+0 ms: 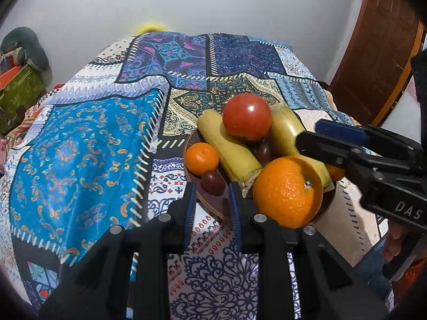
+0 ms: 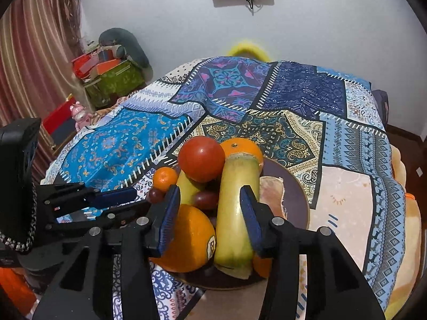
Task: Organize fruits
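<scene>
Fruits are piled on plate [image 2: 296, 194] near bedspread's [image 1: 88, 144] near edge; right gripper [image 2: 210, 213], fingers spread, straddles banana [image 2: 237, 205], best pinched mid-length; left gripper [image 1: 210, 200] pressed together, empty.

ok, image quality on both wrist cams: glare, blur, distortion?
Left wrist: heavy fisheye bowing with dark corner vignette, a small glare spot on the tomato, fruit sharp. Right wrist: same bowing, sheen along the near banana, and the yellow object behind the patchwork cloth looks soft; lighting even, shadows mild.
</scene>
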